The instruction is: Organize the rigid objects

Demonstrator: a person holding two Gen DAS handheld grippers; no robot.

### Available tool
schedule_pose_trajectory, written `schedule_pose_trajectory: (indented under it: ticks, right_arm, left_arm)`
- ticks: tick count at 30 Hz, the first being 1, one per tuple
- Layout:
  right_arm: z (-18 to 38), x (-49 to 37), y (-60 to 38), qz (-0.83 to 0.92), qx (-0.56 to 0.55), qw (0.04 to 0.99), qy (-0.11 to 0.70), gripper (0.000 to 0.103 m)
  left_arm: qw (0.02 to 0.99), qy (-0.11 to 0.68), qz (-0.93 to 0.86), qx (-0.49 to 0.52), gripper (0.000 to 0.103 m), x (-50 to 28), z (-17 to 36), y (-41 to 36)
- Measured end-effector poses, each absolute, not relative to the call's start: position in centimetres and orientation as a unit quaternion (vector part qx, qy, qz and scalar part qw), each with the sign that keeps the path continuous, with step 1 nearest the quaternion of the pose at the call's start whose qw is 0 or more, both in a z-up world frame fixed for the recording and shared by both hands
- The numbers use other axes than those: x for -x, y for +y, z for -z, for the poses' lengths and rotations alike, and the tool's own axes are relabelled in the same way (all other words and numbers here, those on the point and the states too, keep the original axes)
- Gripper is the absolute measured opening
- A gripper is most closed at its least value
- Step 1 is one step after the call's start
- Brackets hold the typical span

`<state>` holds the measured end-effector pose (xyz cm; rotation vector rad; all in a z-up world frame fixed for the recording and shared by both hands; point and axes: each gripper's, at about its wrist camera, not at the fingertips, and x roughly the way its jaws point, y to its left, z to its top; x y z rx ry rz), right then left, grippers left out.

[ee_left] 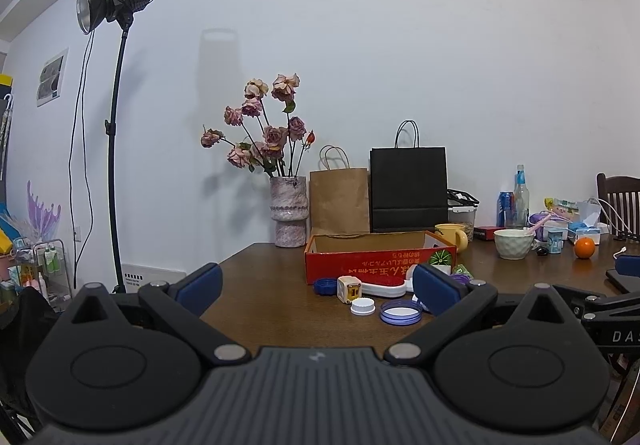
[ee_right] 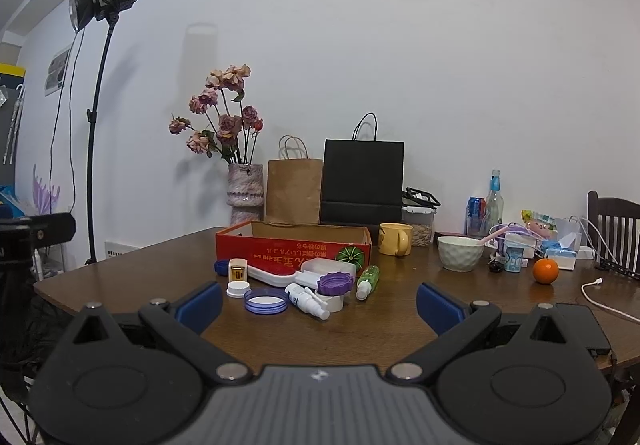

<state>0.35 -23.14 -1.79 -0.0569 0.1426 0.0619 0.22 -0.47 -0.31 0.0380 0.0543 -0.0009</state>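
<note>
A red cardboard box (ee_right: pixel 280 247) stands open on the brown table (ee_right: pixel 392 325); it also shows in the left wrist view (ee_left: pixel 360 261). In front of it lie a blue-rimmed lid (ee_right: pixel 265 301), a white cap (ee_right: pixel 237 289), a cream cube with a yellow face (ee_right: pixel 237 269), a white tray-like piece (ee_right: pixel 304 273), a white spray bottle (ee_right: pixel 307 301), a purple cap (ee_right: pixel 336 283) and a green bottle (ee_right: pixel 368 281). My right gripper (ee_right: pixel 319 305) is open and empty, just short of them. My left gripper (ee_left: pixel 316 291) is open and empty at the table's left front.
A vase of dried roses (ee_right: pixel 245 189), a brown bag (ee_right: pixel 294 191) and a black bag (ee_right: pixel 362 181) stand behind the box. A yellow mug (ee_right: pixel 394 239), a white bowl (ee_right: pixel 460 253), an orange (ee_right: pixel 545 271), bottles and clutter sit right. A light stand (ee_right: pixel 96 117) stands left.
</note>
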Motion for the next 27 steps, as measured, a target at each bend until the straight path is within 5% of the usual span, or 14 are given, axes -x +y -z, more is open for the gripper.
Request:
schedule_pose_trajectory:
  ticks: [27]
  right_arm:
    - [1.98,-0.41,-23.01,-0.035,0.027,0.996,0.074,0.103]
  left_arm:
    - [0.999,0.029,0.001,-0.018,0.103,0.05,0.42,-0.41]
